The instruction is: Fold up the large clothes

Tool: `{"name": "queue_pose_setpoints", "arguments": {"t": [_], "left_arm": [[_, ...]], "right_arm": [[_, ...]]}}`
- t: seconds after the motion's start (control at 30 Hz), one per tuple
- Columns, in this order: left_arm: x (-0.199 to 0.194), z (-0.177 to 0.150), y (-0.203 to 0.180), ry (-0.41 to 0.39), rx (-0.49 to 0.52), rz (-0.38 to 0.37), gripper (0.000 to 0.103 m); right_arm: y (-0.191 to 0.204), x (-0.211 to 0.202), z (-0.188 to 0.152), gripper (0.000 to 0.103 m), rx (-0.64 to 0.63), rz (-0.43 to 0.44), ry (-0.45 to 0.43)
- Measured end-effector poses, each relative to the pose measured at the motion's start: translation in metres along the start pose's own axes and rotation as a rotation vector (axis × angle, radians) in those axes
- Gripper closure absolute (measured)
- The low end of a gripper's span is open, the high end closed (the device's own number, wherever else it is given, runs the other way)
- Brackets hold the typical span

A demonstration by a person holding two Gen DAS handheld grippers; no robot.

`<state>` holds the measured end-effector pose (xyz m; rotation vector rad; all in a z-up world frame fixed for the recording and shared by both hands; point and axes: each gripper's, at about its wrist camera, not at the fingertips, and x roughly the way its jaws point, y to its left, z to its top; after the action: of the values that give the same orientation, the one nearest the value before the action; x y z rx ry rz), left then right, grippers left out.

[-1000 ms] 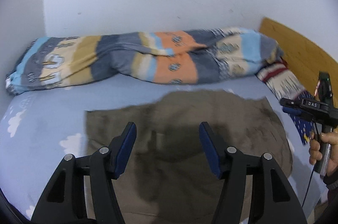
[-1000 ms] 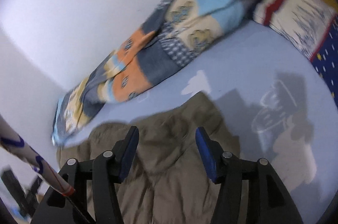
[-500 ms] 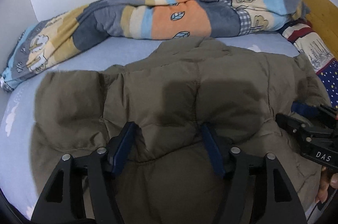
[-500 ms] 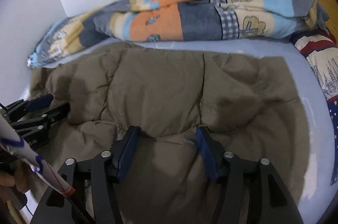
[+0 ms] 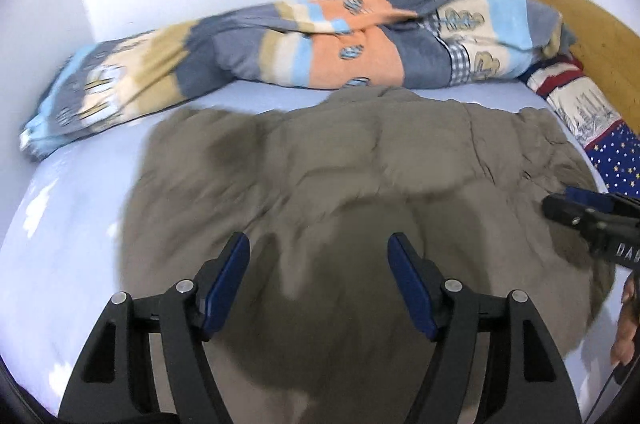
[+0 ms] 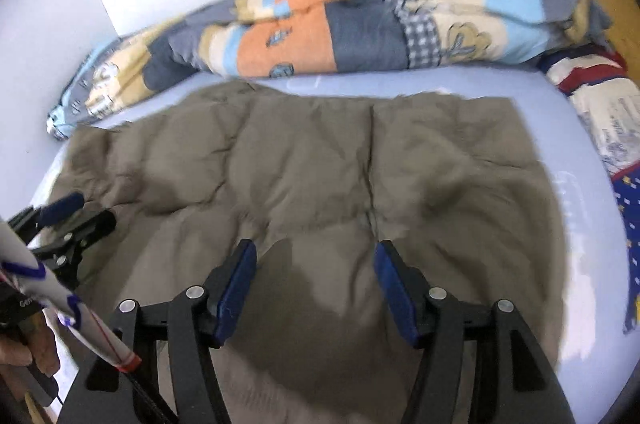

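Spreading done: the olive quilted padded jacket (image 5: 360, 183) now lies flat on the pale blue bedsheet (image 5: 72, 244).
Left gripper (image 5: 318, 280) is opening, right gripper (image 6: 314, 282) released; both empty above it, so folding can begin.

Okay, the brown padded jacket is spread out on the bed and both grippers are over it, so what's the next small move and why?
Probably lower the left gripper, its jaws opening with nothing between them, onto the near edge of the olive quilted jacket. The jacket lies flat and unfolded on the blue sheet; the right gripper hovers open too, so nothing is gripped yet.

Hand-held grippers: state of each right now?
Left hand-held gripper: jaws opening, empty, above the olive padded jacket.
Right hand-held gripper: open, empty, above the jacket.
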<state>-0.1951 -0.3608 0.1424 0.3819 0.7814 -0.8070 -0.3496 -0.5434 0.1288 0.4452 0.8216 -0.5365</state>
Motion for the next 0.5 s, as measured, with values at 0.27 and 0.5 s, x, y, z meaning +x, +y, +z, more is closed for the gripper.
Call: {"name": "queue_pose_setpoints", "arguments": {"t": [0.27, 0.5], "left_arm": [[-0.066, -0.074, 0.041, -0.026, -0.143, 0.069, 0.032], [-0.047, -0.091, 0.055, -0.023, -0.169, 0.128, 0.032]], "right_arm": [[-0.001, -0.066, -0.07, 0.036, 0.127, 0.008, -0.053], [-0.003, -0.071, -0.092, 0.044, 0.14, 0.007, -0.049]]}}
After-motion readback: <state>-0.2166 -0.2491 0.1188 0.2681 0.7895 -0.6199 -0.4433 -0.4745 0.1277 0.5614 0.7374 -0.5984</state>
